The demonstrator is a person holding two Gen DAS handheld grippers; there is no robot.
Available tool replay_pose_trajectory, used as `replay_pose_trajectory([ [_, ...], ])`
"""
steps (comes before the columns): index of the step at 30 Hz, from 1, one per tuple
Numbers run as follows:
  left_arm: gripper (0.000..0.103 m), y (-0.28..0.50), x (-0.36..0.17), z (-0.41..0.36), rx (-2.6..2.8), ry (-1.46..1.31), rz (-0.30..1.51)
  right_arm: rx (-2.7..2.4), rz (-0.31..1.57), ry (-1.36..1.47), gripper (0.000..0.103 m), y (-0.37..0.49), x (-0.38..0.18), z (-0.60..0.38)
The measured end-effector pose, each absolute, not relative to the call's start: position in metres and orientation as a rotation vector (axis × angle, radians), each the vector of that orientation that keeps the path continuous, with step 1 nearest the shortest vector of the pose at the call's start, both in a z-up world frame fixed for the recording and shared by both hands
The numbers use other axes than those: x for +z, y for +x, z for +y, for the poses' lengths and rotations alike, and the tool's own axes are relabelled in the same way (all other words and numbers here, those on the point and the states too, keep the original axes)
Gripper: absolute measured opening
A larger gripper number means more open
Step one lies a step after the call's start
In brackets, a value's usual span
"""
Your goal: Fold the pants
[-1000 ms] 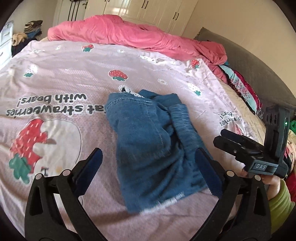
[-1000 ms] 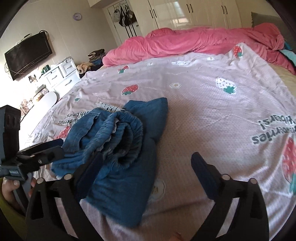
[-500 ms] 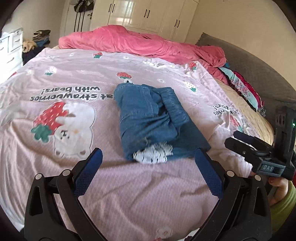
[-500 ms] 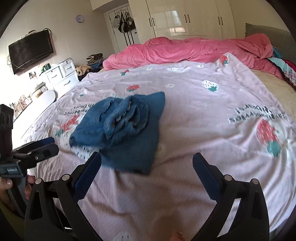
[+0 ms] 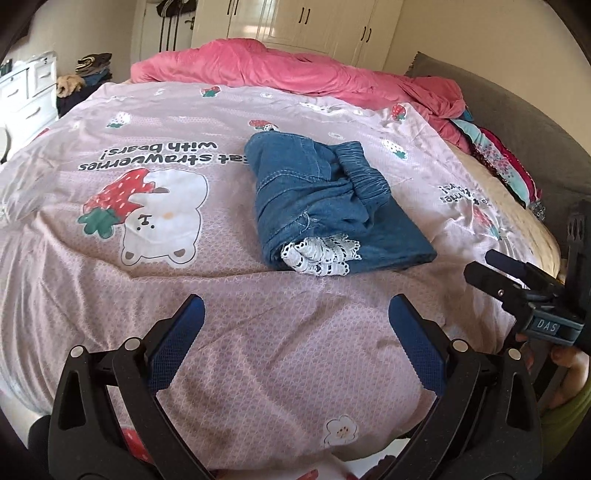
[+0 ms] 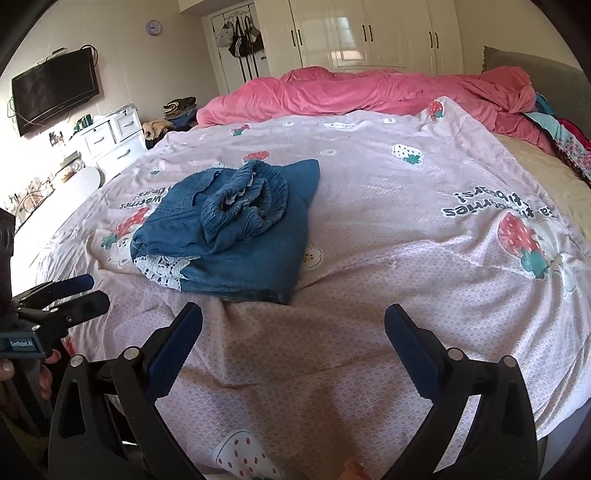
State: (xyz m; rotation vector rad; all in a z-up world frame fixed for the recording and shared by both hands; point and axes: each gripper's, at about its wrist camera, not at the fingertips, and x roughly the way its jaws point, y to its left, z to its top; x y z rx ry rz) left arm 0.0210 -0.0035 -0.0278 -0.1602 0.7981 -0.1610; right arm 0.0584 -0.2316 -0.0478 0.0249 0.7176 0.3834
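Both the left gripper (image 5: 295, 336) and the right gripper (image 6: 293, 339) are spread wide and hold nothing. Each has drawn back from the pants (image 5: 325, 199), which a second ago filled the view between their fingers. The pants lie folded in a bundle on the strawberry bedsheet (image 5: 155, 229), so the folding looks finished.

We are in a home bedroom. A wide bed with a pink strawberry-and-bear bedspread (image 5: 155, 122) fills the view, a rumpled pink duvet (image 6: 369, 92) heaped at its far side. White wardrobe doors (image 6: 369, 33) line the back wall, bags (image 6: 240, 37) hang on a door, a television (image 6: 55, 90) is wall-mounted, and a white dresser (image 6: 110, 138) stands below it.
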Motion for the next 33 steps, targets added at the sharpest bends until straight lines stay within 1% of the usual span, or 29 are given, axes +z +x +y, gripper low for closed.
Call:
replay_pose_trajectory([
  [33,0.094,0.0174,-0.0236,-0.0004,-0.117,-0.159,0.794,0.380,0.733,0.032,0.099,0.0568,-0.0507,-0.2304],
])
